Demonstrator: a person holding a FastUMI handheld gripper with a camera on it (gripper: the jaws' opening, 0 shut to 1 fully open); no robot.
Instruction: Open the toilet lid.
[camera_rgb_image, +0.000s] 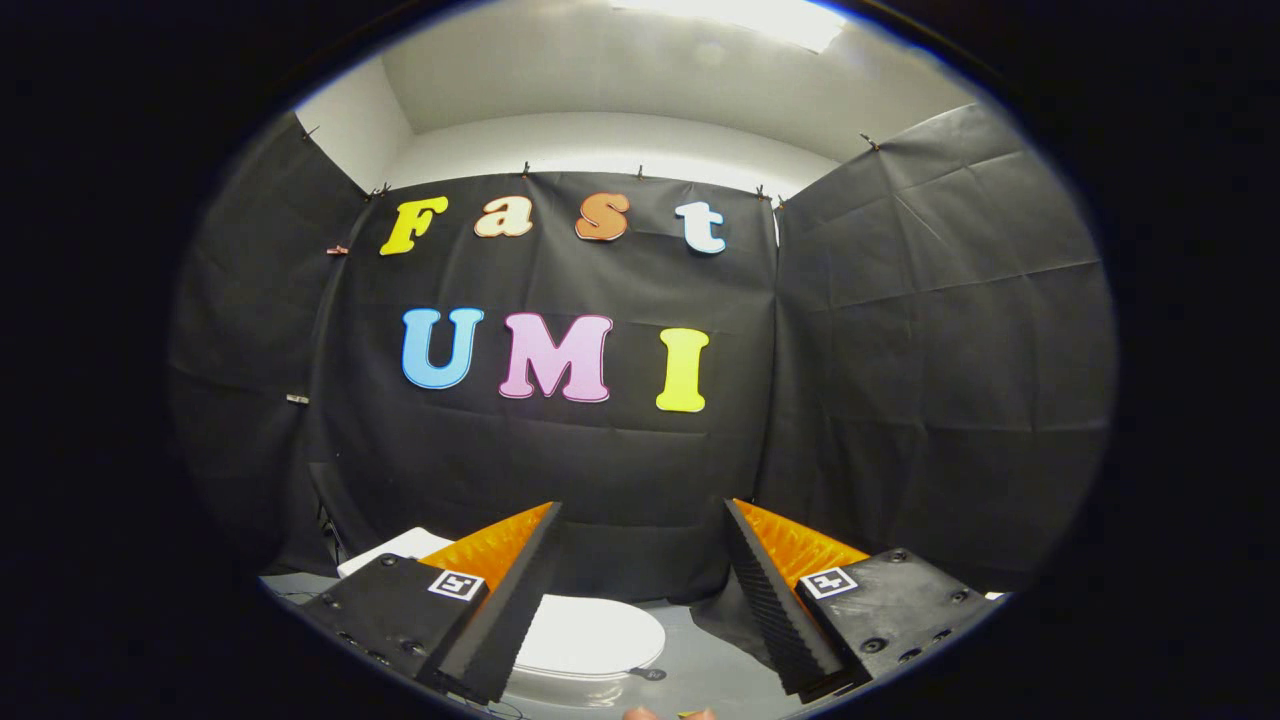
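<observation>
hand-held gripper (642, 515) agape above closed toilet lid (590, 635).

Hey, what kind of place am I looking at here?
Likely a staged recording booth, not a real bathroom: black cloth walls clipped up around a white toilet, its lid closed, below the open gripper.

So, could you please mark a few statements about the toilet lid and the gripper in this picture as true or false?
1. The gripper has its fingers spread apart. True.
2. The toilet lid is raised upright. False: it lies flat and closed.
3. Both fingers press on the lid. False: they are apart, with nothing between them.
4. The lid lies below and just ahead of the fingers. True.
5. The toilet tank shows beside one finger, at the black cloth wall. True.
</observation>
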